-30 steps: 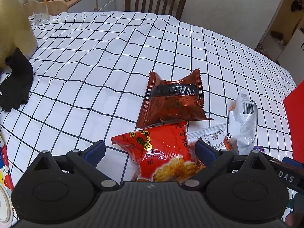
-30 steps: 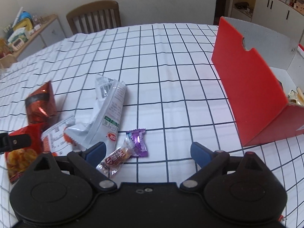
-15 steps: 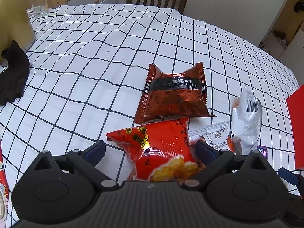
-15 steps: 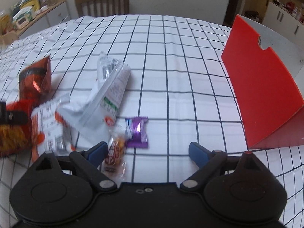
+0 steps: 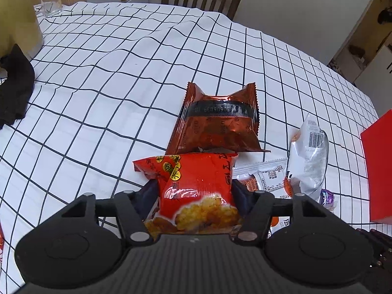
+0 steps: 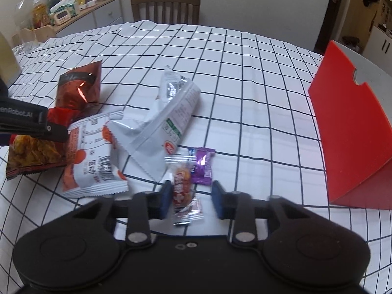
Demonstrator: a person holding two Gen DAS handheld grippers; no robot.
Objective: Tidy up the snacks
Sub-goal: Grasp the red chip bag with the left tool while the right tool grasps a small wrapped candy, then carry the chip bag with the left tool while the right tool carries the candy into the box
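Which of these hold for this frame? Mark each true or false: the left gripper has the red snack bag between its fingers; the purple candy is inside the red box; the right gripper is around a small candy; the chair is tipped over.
1. The left gripper has the red snack bag between its closing fingers. True.
2. The purple candy is inside the red box. False: it lies on the tablecloth.
3. The right gripper, closing, is around a small candy. True.
4. The chair is tipped over. False: it stands upright behind the table.
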